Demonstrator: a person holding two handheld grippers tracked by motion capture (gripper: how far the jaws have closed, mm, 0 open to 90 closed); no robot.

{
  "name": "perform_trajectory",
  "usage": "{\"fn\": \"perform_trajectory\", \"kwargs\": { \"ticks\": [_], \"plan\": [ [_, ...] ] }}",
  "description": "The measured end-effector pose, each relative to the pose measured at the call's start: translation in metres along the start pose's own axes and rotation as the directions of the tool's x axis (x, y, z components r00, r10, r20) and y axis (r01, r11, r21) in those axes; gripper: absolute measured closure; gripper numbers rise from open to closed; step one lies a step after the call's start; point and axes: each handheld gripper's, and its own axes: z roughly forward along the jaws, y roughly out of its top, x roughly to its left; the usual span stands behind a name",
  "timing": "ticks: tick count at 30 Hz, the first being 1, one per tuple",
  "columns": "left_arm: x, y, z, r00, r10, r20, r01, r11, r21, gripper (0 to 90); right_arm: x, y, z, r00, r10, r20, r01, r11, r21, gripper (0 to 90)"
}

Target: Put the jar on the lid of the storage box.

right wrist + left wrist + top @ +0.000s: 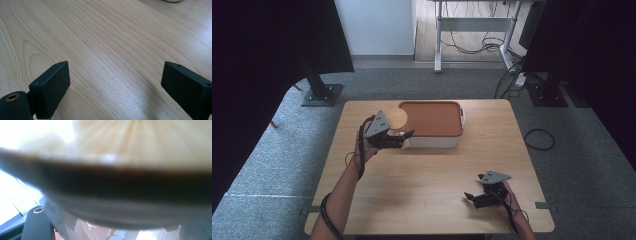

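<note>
Counter (pixel 427 175), light wood: white box (pixel 434 140) with orange lid (pixel 433 118) at the far middle. Left tool (pixel 406 137) raised beside the box's left end, round wooden disc (pixel 396 118) just behind it; jaw state cannot be told. Right tool (pixel 475 196) low at the near right, jaws spread.

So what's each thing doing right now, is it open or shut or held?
White rectangular box with the orange-brown lid: lid on, shut, standing on the table.
Round wood-topped thing: at the left gripper's jaws, lifted beside the box; too blurred to name it.
Left gripper: raised by the box, grip unclear.
Right gripper: open, holding nothing, low over the light wooden table.
</note>
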Motion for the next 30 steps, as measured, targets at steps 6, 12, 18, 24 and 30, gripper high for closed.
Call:
{"fn": "perform_trajectory", "kwargs": {
  "ticks": [6, 12, 18, 24, 30],
  "plan": [
    [0.002, 0.001, 0.006, 1.0, 0.001, 0.0, -0.001, 1.0, 0.006, 25.2, 0.0, 0.0, 0.0, 1.0, -0.001, -0.002, 0.001, 1.0, -0.001, 8.0],
    [0.006, 0.006, 0.012, 0.9999, 0.01, 0.005, -0.01, 0.9999, 0.005, 25.2, 0.0, 0.0, 0.0, 1.0, -0.001, -0.003, 0.001, 1.0, -0.001, 8.0],
    [0.009, 0.01, 0.017, 1.0, 0.01, -0.001, -0.01, 0.9999, -0.005, 25.2, 0.0, 0.0, 0.0, 1.0, -0.001, -0.003, 0.001, 1.0, -0.001, 8.0],
    [0.014, 0.016, 0.023, 0.9999, 0.014, -0.004, -0.014, 0.9999, -0.006, 25.2, 0.0, 0.0, 0.0, 1.0, -0.002, -0.005, 0.002, 1.0, -0.001, 8.0],
    [0.017, 0.022, 0.03, 0.9997, 0.024, -0.002, -0.024, 0.9997, -0.006, 25.2, 0.0, 0.0, 0.0, 1.0, -0.002, -0.007, 0.002, 1.0, -0.001, 8.0]
  ]
}}
